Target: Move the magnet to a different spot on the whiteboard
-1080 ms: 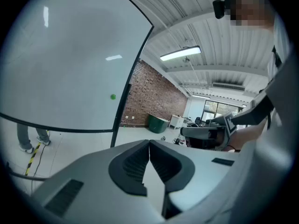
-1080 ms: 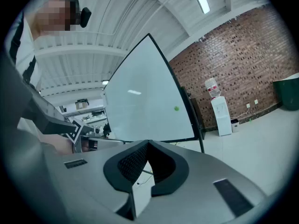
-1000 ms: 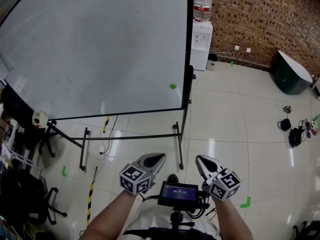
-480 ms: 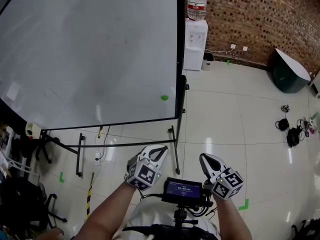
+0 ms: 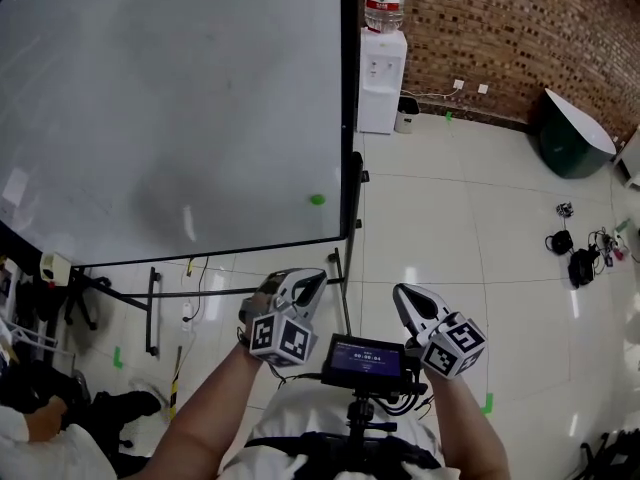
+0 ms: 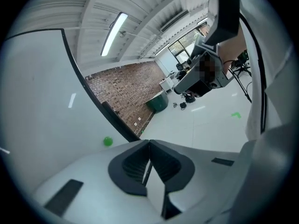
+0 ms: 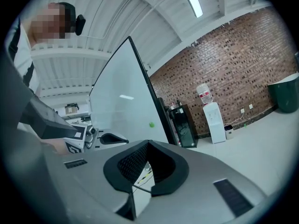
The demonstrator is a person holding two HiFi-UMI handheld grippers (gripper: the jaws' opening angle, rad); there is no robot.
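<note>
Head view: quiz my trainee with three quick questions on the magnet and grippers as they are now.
1. Where on the whiteboard is the magnet? A top left; B centre; C lower right, near the frame.
2. Fill in: the jaws of the left gripper and the right gripper are both ____.
3. True or false: the left gripper touches the magnet.
Key: 1 C; 2 shut; 3 false.

Green round magnet on whiteboard, lower right corner
</note>
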